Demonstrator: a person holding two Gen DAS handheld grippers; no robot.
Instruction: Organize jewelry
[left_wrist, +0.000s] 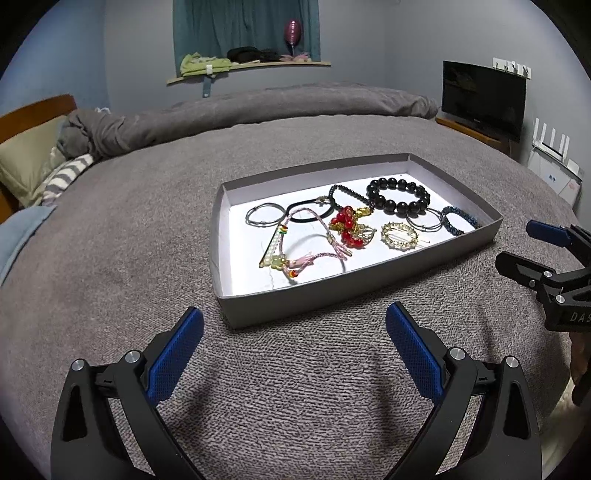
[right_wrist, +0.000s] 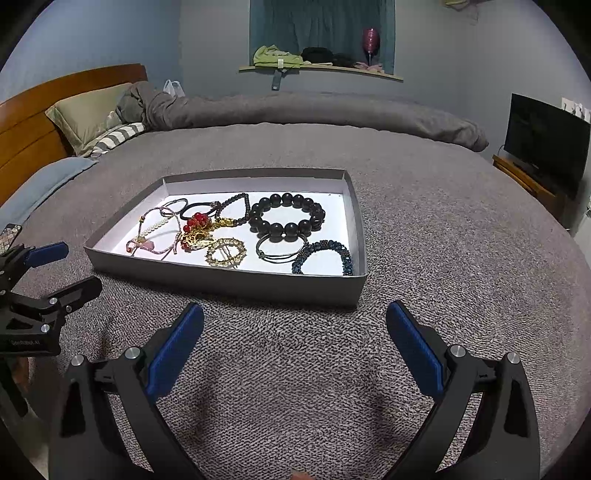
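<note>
A shallow grey cardboard tray (left_wrist: 325, 295) with a white floor lies on the grey bedspread; it also shows in the right wrist view (right_wrist: 229, 282). It holds several pieces: a big black bead bracelet (left_wrist: 399, 195) (right_wrist: 286, 218), a blue beaded bracelet (left_wrist: 460, 220) (right_wrist: 323, 256), a gold oval clip (left_wrist: 399, 236) (right_wrist: 226, 252), a red bead cluster (left_wrist: 345, 225) (right_wrist: 195, 221), a pink cord bracelet (left_wrist: 314, 254) (right_wrist: 155, 230), hair ties. My left gripper (left_wrist: 294, 328) is open and empty in front of the tray's near wall. My right gripper (right_wrist: 294, 328) is open and empty in front of the tray.
The tray sits on a bed covered by a grey blanket (left_wrist: 147, 258). Pillows (right_wrist: 92, 110) and a wooden headboard (right_wrist: 33, 122) are at the left. A rolled duvet (right_wrist: 314, 110) lies along the far edge. A TV (left_wrist: 484, 98) stands at the right.
</note>
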